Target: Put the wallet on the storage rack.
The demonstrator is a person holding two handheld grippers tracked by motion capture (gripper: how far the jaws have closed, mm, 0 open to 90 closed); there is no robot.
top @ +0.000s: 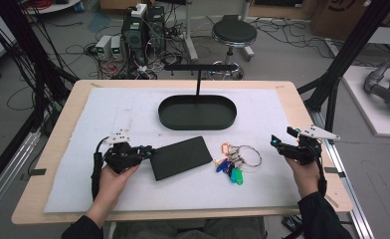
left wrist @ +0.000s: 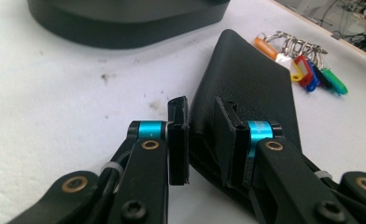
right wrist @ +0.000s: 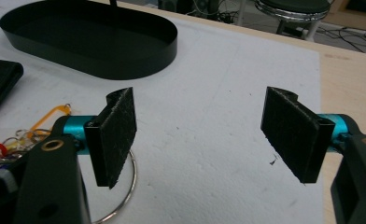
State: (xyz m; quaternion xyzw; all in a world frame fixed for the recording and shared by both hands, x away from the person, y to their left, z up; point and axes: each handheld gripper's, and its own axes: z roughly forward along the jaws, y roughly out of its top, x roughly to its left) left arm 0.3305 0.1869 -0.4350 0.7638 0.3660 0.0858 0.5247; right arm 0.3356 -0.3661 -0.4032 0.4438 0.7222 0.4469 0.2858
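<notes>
On the white mat [top: 133, 189], the left gripper [top: 147, 151] has its jaws pinched on the near left corner of a flat black leather wallet [top: 181, 157]. In the left gripper view the wallet [left wrist: 246, 84] runs away from the pads, its corner edge lifted between them; whether both pads press fully against the leather is hard to judge there, though the gap is narrow. No earlier picture is needed to see the grip. The right gripper [top: 273, 141] hovers well apart at the mat's right edge, its jaws spread wide with nothing between them, as the right gripper view [right wrist: 202, 140] shows plainly.

Between the two lies a bunch of keys with coloured tags [top: 232, 167] on a large wire ring, just beside the wallet's right edge. Behind the wallet stands a black oval tray [top: 197, 124] with a T-shaped stand rising from its back. The high view also shows a round stool [top: 234, 34] and computer boxes [top: 143, 30] on the floor beyond the table.
</notes>
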